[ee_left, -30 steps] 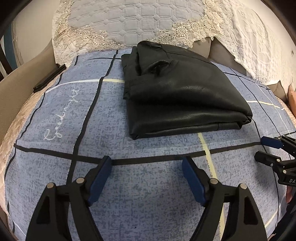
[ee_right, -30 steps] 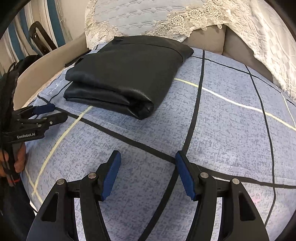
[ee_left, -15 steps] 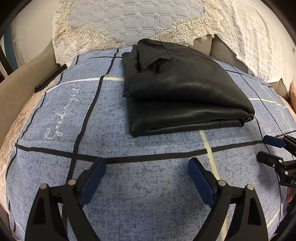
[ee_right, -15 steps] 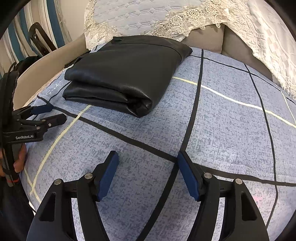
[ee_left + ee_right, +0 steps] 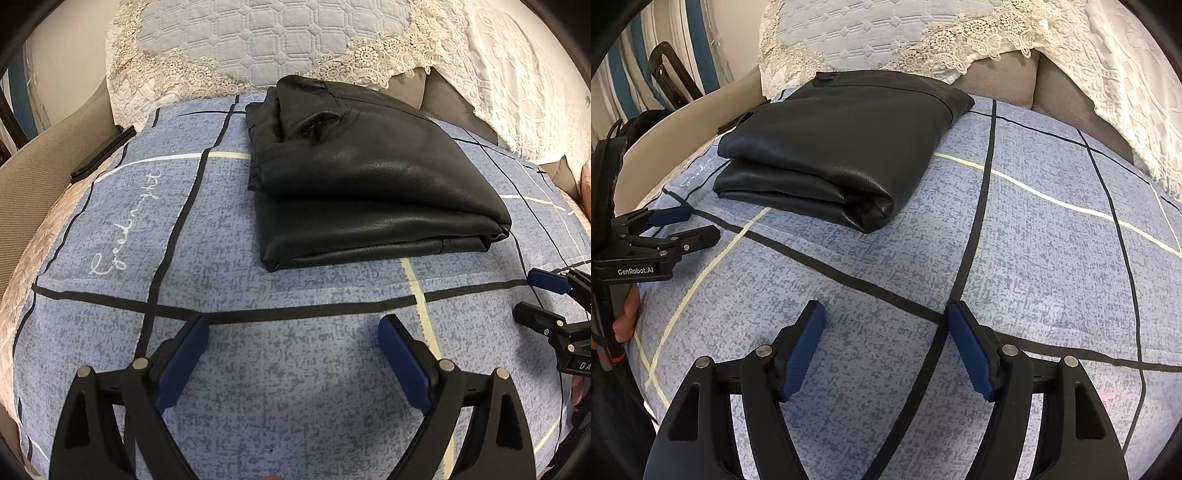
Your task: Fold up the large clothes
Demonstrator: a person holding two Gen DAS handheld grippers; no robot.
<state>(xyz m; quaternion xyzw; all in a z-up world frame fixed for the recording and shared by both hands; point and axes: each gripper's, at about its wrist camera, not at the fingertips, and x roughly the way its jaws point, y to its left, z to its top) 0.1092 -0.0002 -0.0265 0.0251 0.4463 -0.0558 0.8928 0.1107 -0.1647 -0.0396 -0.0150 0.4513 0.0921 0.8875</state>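
1. While resting folded in a compact stack on the blue checked bedspread (image 5: 110, 295), black leather garment (image 5: 362, 184) apart from both tools, near the lace-edged pillows (image 5: 258, 40).
2. Left gripper (image 5: 293, 334): jaws just widened, spread, nothing between.
3. Right gripper (image 5: 886, 328): jaws likewise just widened, empty.
4. Risk: springy top layer sliding open (slick, stiff material) if nudged on any further approach.
5. Risk: bedspread snagged instead of garment.

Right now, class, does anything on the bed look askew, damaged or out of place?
Nothing stands out. The black garment lies folded in a compact stack on the blue checked cover, its layers roughly even. Both tongs, left and right, are open and empty, short of the garment.
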